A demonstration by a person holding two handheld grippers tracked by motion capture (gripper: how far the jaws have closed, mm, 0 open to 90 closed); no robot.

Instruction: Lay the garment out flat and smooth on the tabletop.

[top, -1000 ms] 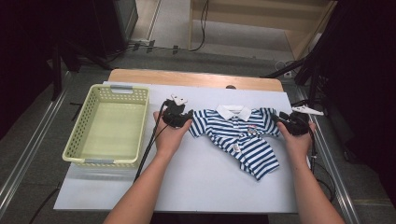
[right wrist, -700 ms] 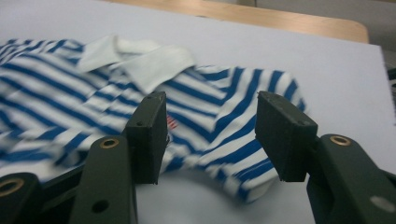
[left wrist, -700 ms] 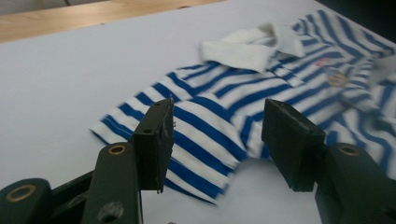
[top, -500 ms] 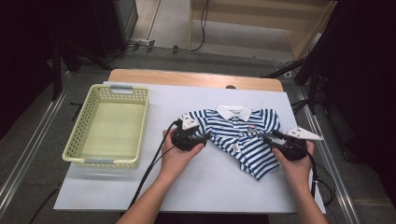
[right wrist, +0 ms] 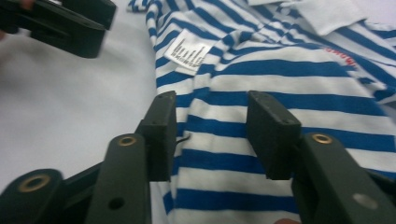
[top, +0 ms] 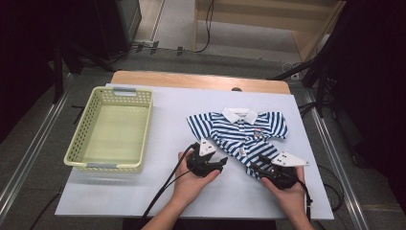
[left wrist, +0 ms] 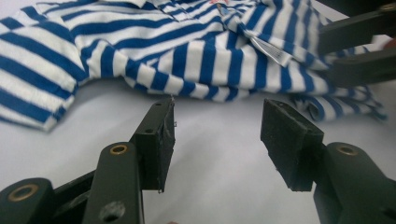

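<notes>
A small blue-and-white striped polo shirt (top: 239,134) lies on the right half of a white board (top: 163,191), collar (top: 238,115) toward the far edge, its near hem rumpled and folded so that a white care label (right wrist: 189,50) faces up. The right gripper (top: 256,168), held in the person's right hand (top: 287,189), sits at the shirt's near right hem; in the right gripper view its jaws stand apart, spread over the striped cloth without closing on it. The left gripper (top: 221,165), held in the left hand (top: 191,182), lies just left of the near hem; in the left gripper view its jaws are wide apart over bare board, the shirt's edge just beyond their tips, nothing between them. A black cable (top: 165,184) trails from it toward the near edge. A pale green perforated basket (top: 76,139) stands on the left of the board, well apart from the shirt. The board rests on a wooden table (top: 191,80).
</notes>
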